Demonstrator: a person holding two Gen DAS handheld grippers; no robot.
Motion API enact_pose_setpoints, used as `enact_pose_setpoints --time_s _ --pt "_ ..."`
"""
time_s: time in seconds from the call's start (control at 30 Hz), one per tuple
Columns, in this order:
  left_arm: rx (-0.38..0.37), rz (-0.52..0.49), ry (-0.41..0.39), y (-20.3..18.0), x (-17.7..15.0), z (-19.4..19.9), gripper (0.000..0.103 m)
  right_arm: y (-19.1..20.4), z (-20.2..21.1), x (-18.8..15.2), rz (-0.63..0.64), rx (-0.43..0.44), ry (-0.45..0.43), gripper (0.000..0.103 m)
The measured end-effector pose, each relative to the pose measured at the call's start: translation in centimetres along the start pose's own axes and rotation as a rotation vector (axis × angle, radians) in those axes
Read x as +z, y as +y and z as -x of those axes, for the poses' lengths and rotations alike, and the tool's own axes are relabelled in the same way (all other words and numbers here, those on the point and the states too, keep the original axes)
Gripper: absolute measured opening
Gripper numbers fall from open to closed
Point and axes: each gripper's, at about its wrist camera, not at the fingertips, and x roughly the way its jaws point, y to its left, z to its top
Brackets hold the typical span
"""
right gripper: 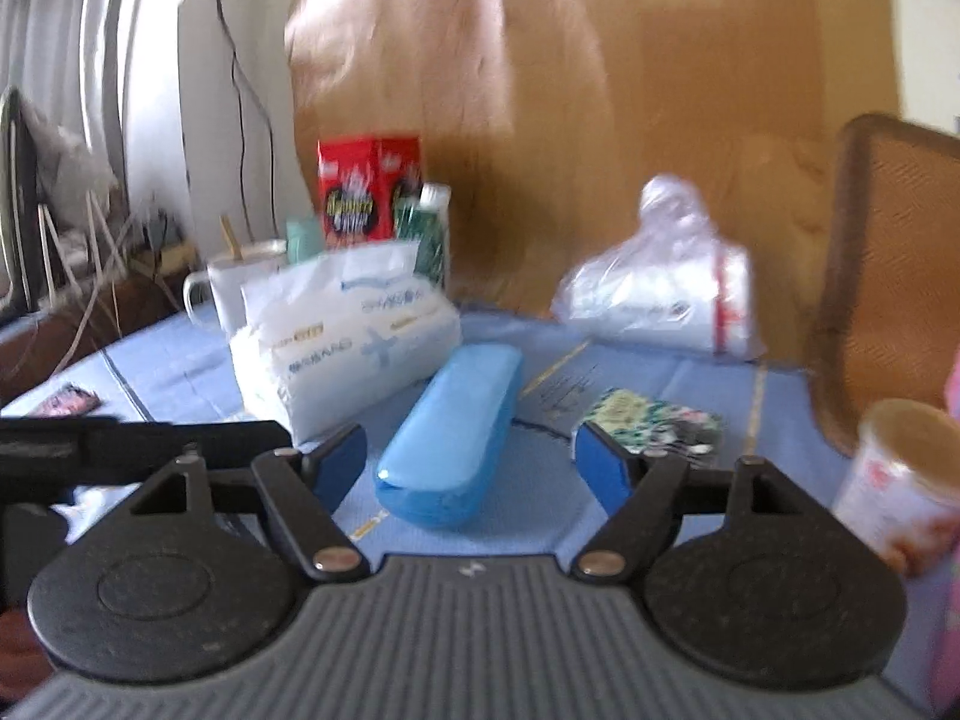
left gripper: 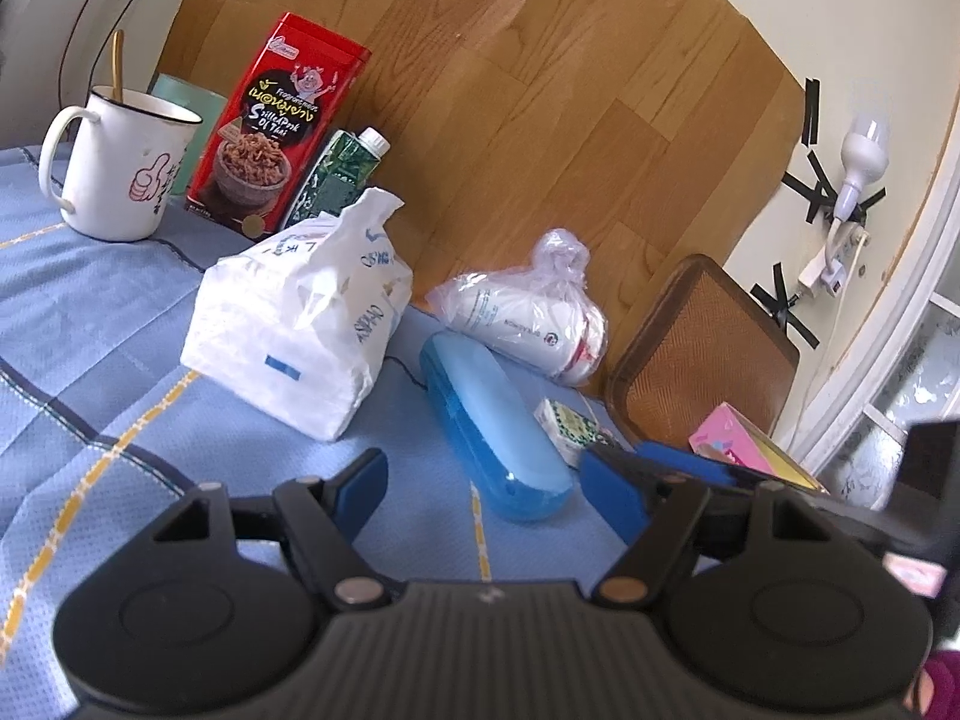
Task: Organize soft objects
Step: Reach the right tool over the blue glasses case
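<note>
Both the left gripper [left gripper: 483,480] and right gripper [right gripper: 471,462] hover spread and empty, the white tissue pack [left gripper: 300,324] at eleven o'clock and the knotted bag [left gripper: 528,312] at one, likely lining up a first pick

On the blue tablecloth [left gripper: 90,312] sit two white plastic-wrapped soft packs: one printed bag [left gripper: 300,312] near the middle and one clear-wrapped bundle [left gripper: 528,312] farther right. There is one blue hard case [left gripper: 492,426], one white mug [left gripper: 114,168] holding one spoon [left gripper: 118,63], one red snack box [left gripper: 276,120] and one green carton [left gripper: 330,174]. At right are one small patterned packet [right gripper: 651,420], one pink box [left gripper: 735,438] and one paper cup [right gripper: 900,480].
</note>
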Motion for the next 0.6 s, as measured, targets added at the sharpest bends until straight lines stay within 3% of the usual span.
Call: enact_pose_setpoints --time_s 0.1,0.17,0.23,0.5,0.6 --pt "0.031 0.041 -0.008 0.7 0.3 0.1 0.07 0.2 -2.1 0.4 -0.015 0.04 0.052 0.079" --pt "-0.008 0.098 0.009 1.7 0.4 -0.1 0.07 -0.3 -3.4 0.6 -0.046 0.038 0.09 0.079" --pt "0.002 0.105 0.006 1.8 0.5 -0.1 0.07 -0.8 -4.3 0.6 -0.085 0.035 0.127 0.078" --pt "0.034 0.134 -0.002 2.1 0.5 0.0 0.07 -0.6 -5.7 0.4 -0.12 0.061 0.177 0.076" --pt "0.032 0.133 -0.007 2.1 0.5 0.1 0.07 -0.3 -5.9 -0.1 -0.09 0.046 0.189 0.07"
